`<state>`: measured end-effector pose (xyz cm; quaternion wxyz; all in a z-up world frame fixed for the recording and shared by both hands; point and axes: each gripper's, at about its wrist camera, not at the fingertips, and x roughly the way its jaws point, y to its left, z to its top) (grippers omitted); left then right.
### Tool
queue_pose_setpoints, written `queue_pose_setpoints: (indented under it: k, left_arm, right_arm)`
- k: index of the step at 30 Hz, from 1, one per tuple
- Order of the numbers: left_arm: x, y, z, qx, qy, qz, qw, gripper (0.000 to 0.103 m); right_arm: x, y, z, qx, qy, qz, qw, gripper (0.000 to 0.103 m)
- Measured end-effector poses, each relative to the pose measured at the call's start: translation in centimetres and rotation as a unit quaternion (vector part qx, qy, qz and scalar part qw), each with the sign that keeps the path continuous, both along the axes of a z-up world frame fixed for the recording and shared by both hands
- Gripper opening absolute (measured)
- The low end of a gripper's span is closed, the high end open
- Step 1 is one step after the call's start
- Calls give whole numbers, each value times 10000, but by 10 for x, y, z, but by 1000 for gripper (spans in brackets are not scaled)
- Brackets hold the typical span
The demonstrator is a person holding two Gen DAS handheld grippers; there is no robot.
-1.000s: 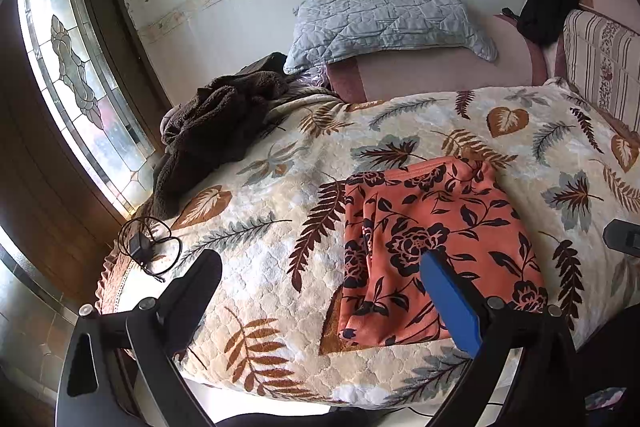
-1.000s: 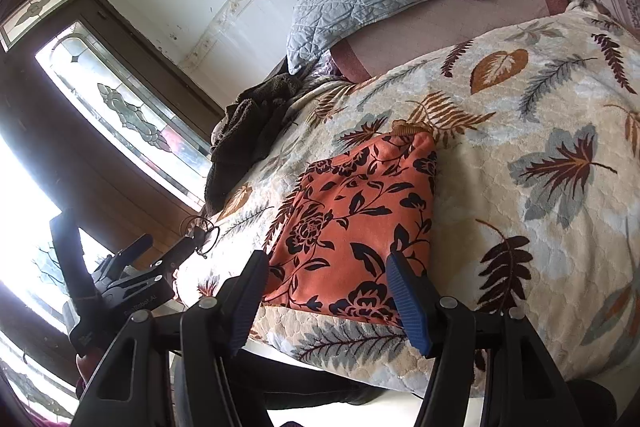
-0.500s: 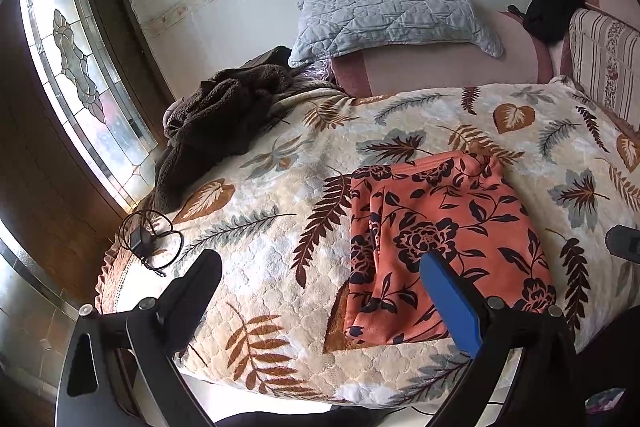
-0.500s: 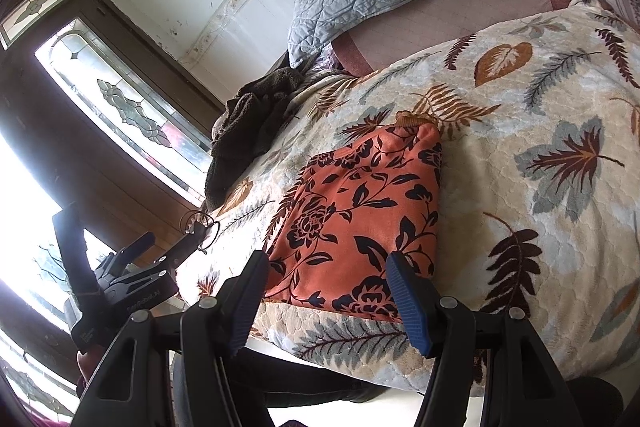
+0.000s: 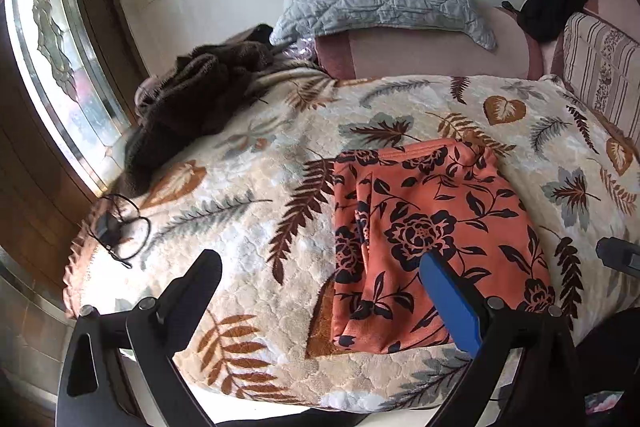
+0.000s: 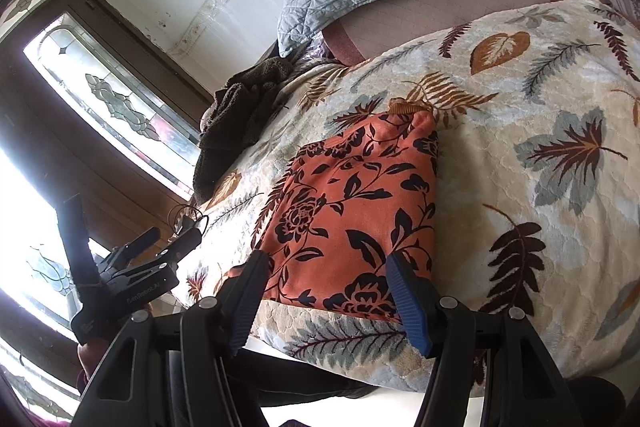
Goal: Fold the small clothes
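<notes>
Orange floral garment [image 5: 432, 227] lies half-folded near the bed's [image 5: 248, 187] front edge; left gripper [image 5: 320, 275] and right gripper [image 6: 326, 277] both gape wide, empty; a shallow pinch risks snagging the plush bedspread too.

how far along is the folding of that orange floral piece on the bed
Done: the orange floral garment lies folded into a compact rectangle on the leaf-print blanket. In hand: nothing; the left gripper and right gripper are both open, off the cloth. Left: possibly another fold; the brown garment is still heaped.
</notes>
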<state>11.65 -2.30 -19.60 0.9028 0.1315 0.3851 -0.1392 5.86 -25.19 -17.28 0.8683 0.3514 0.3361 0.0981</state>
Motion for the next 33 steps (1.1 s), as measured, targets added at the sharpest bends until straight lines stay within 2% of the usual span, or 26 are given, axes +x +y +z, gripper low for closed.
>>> queue_pose_setpoints:
  k: [3,7,10,13,16,18,21,23,27,33]
  left_arm:
    - [33,12,-23,-370,668,47,9971,99]
    - [68,25,-52,-752,1364,45,9878,99]
    - [84,29,-69,-1065,1684,28,9799,99]
    - [98,31,-85,-1458,2059,-55,9676,99]
    - [105,30,-96,-1777,2275,-76,9574,99]
    - [105,27,-101,-1901,2331,-167,9536,99]
    - [103,21,-100,-1841,2194,-262,9578,99]
    - [100,18,-94,-1667,1916,-227,9669,99]
    - [95,9,-84,-1109,1328,-142,9848,99]
    - [85,3,-73,-740,829,-106,9938,99]
  right_arm:
    - [9,-3,-11,64,163,-20,9998,65]
    - [28,-13,-34,254,433,-61,9987,65]
    - [46,-23,-50,354,629,-138,9973,65]
    - [65,-34,-64,488,772,-218,9956,65]
    - [81,-41,-74,621,811,-240,9945,65]
    - [89,-43,-81,643,810,-232,9944,66]
    - [96,-44,-92,720,874,-266,9932,66]
    - [98,-46,-94,784,849,-330,9928,66]
    - [92,-48,-80,589,515,-477,9958,66]
    - [85,-49,-68,506,172,-615,9967,66]
